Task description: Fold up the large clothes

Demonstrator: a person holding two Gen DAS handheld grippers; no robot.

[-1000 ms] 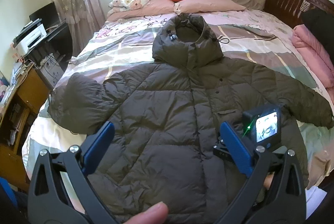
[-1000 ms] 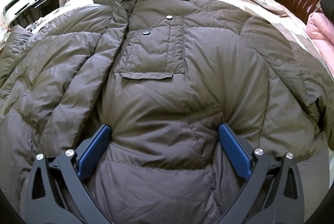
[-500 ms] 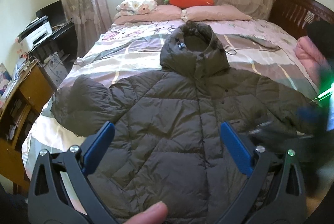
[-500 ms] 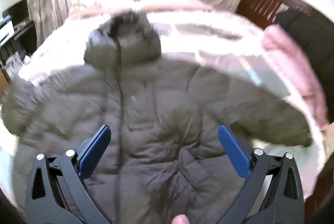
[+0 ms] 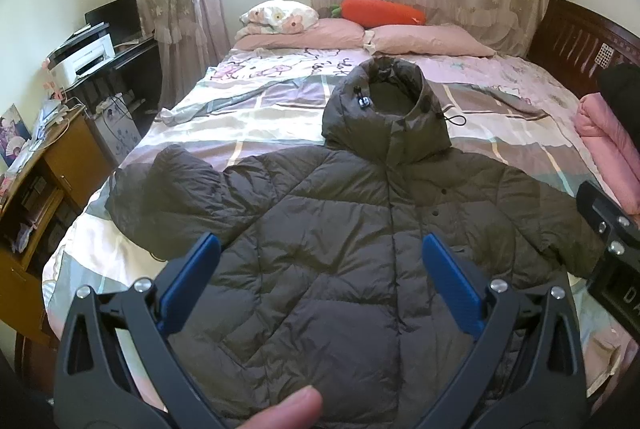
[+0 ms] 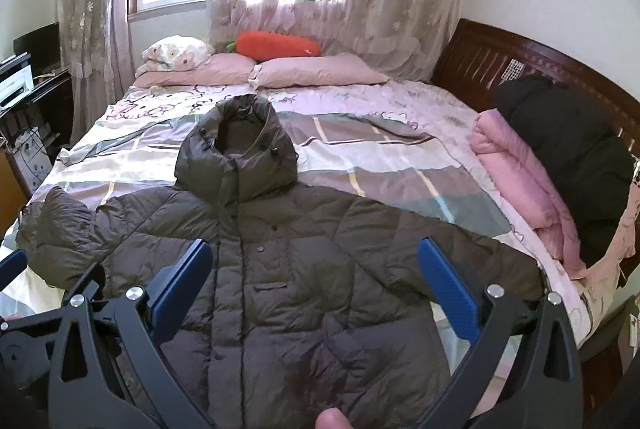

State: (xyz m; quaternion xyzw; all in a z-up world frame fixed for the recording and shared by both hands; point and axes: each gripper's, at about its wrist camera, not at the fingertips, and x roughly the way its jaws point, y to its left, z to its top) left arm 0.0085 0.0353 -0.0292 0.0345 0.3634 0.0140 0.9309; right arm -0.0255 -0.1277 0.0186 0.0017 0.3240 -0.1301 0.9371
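A dark olive quilted puffer jacket with a hood (image 5: pixel 340 253) is lying spread face-up across the patchwork-quilted bed (image 5: pixel 248 117), front closed, both sleeves stretched out to the sides and the hood pointing toward the pink pillows (image 5: pixel 424 39) at the far end. The left claw (image 5: pixel 320 281) is hanging released above the jacket's lower front, its blue pads wide apart and gripping nothing — the right claw (image 6: pixel 312 279) is likewise hovering released over the hem, near the chest pocket, clear of the fabric. Folding appears not yet begun: the garment is flat and no part is turned in. The next move is probably calling for each claw to be heading outward to a sleeve — the left sleeve (image 5: pixel 160 197) is lying well off to the left of the left claw, the right sleeve (image 6: pixel 472 253) reaching past the right claw's outer finger — and pinching the padded cuff before carrying it across the chest. A folded pink quilt (image 6: pixel 520 189) and a black garment (image 6: pixel 568 149) are sitting by the dark wooden headboard (image 6: pixel 500 61), well apart from the jacket
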